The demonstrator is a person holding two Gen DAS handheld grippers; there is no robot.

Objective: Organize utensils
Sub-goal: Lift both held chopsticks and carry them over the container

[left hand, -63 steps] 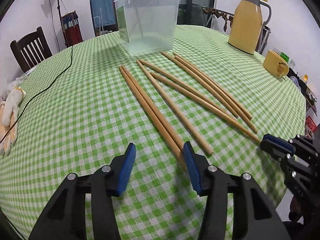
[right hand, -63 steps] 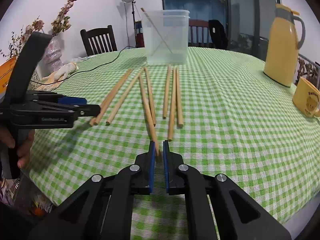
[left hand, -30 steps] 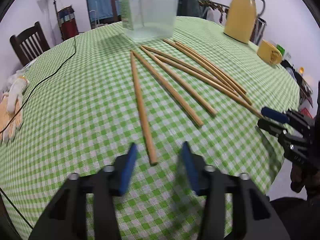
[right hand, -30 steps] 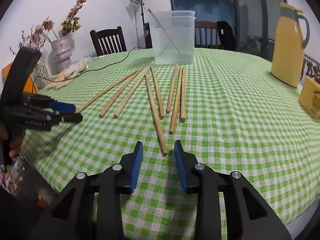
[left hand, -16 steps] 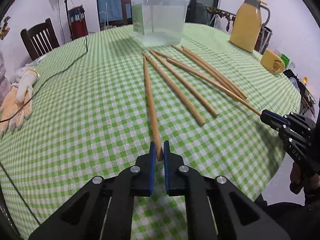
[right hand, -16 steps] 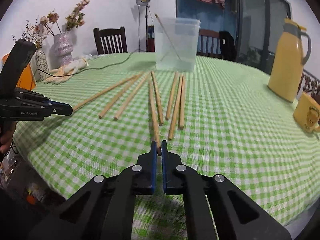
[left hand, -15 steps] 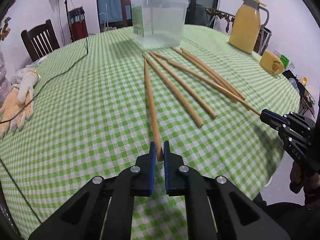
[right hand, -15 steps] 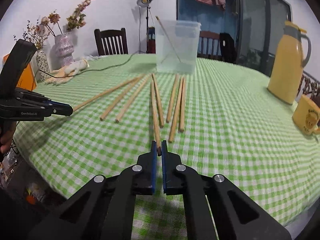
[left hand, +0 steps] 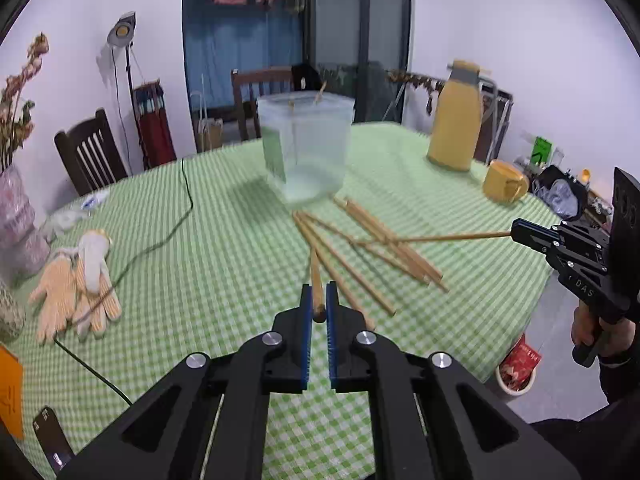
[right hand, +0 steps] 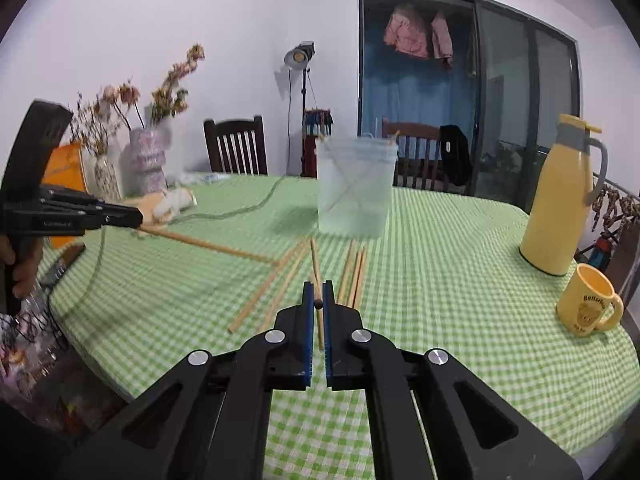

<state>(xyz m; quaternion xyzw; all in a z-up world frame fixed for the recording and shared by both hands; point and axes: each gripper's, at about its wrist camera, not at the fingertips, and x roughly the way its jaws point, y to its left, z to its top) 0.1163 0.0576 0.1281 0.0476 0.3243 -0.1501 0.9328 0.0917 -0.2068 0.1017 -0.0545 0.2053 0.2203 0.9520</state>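
While a second ago both tools stood spread over chopsticks lying on the round table (left hand: 224,248), each has since clamped one and raised it clear of the green checked cloth. Seen from its own camera, the left gripper (left hand: 319,308) pinches the near end of a wooden chopstick (left hand: 316,280) between its blue pads, the stick pointing away toward the clear plastic container (left hand: 306,152) that stands farther back on the table. From its own view the right gripper (right hand: 318,304) likewise pinches the near end of a second chopstick (right hand: 315,268), which also aims toward that container (right hand: 355,188). Six more chopsticks (left hand: 372,248) lie loose on the cloth between the tools and the container, and two sticks lean crossed inside it. A yellow thermos (right hand: 558,204) and a yellow mug (right hand: 588,300) stand to the right, well apart from the sticks. Judging by this, the pickup is done and the carry to the container comes next, with several rounds left.
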